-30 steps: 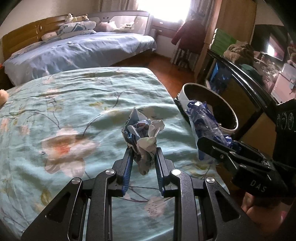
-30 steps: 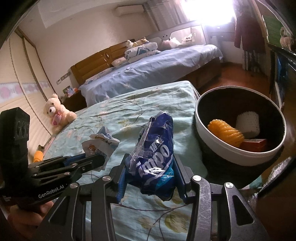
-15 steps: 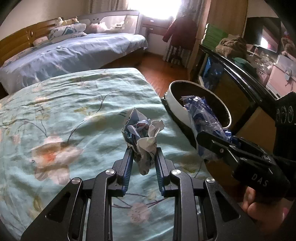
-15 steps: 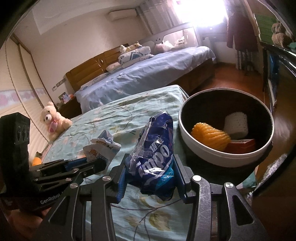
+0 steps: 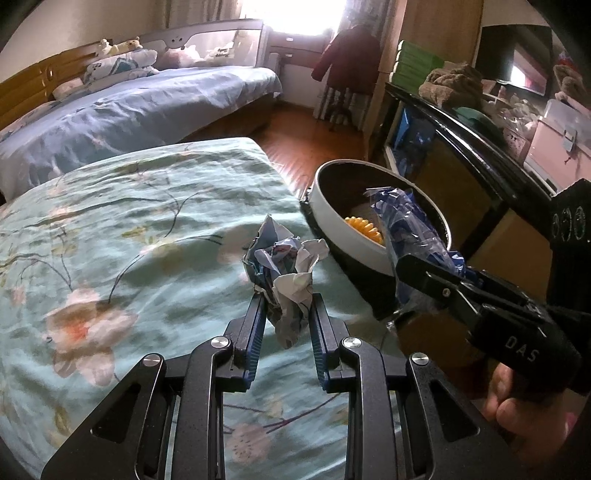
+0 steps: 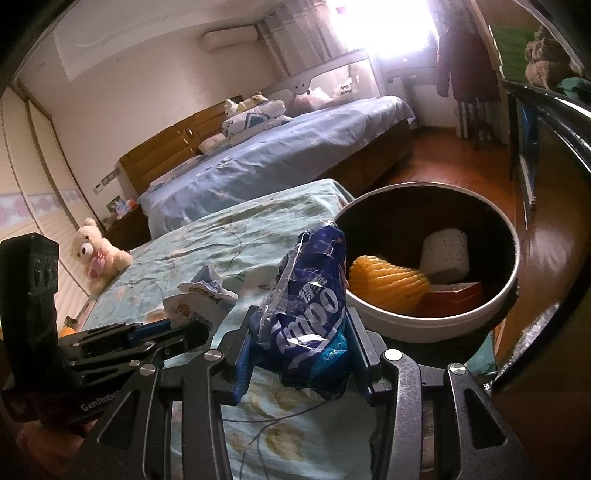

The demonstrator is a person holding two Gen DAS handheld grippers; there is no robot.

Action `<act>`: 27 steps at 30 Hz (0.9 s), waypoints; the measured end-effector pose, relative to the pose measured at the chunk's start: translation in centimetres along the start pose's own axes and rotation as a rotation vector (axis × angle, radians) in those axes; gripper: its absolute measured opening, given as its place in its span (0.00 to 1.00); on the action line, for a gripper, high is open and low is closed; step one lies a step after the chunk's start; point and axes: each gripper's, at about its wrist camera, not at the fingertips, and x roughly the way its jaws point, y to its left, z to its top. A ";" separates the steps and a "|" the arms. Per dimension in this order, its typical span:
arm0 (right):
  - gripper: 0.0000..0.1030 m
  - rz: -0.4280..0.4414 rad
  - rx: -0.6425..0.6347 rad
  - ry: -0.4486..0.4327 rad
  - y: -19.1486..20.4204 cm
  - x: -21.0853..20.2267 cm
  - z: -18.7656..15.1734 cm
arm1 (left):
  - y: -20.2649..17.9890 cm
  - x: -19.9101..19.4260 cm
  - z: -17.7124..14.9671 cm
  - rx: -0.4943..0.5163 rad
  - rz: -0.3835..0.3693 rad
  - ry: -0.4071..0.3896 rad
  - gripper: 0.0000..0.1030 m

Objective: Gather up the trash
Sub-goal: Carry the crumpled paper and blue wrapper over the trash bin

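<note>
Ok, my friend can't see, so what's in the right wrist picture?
The right gripper pinches a blue wrapper beside a round bin that holds orange, white and red trash. At lower left, the left gripper holds crumpled paper over a flowered bed.

Below the tongs, floral teal bedspread (image 5: 155, 229). Farther ahead, second bed with blue cover (image 6: 280, 158) and wooden headboard (image 6: 162, 147). Far left of the tongs, cream teddy bear (image 6: 96, 254). Ahead and right, dark coat (image 5: 349, 59) hanging beside bright window (image 6: 384, 26).
</note>
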 end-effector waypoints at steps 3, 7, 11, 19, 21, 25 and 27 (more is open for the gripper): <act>0.44 -0.009 0.011 -0.003 -0.6 -0.2 0.1 | -0.5 0.2 0.2 0.010 -0.006 -0.001 0.22; 0.44 -0.017 0.018 -0.009 -1.2 -0.5 0.3 | -1.2 0.5 0.7 0.021 -0.016 -0.001 0.22; 0.44 -0.029 0.028 -0.015 -1.9 -0.7 0.5 | -1.8 0.7 1.1 0.030 -0.023 -0.003 0.22; 0.44 -0.060 0.040 -0.027 -3.1 -0.9 1.0 | -2.6 1.1 1.8 0.046 -0.033 -0.005 0.22; 0.44 -0.066 0.043 -0.030 -3.3 -0.9 1.1 | -2.9 1.4 2.0 0.049 -0.036 -0.005 0.22; 0.44 -0.088 0.051 -0.032 -4.2 -0.9 1.4 | -3.3 1.7 2.4 0.056 -0.041 -0.004 0.22; 0.44 -0.098 0.054 -0.035 -4.5 -0.9 1.6 | -3.5 1.9 2.7 0.059 -0.044 -0.005 0.22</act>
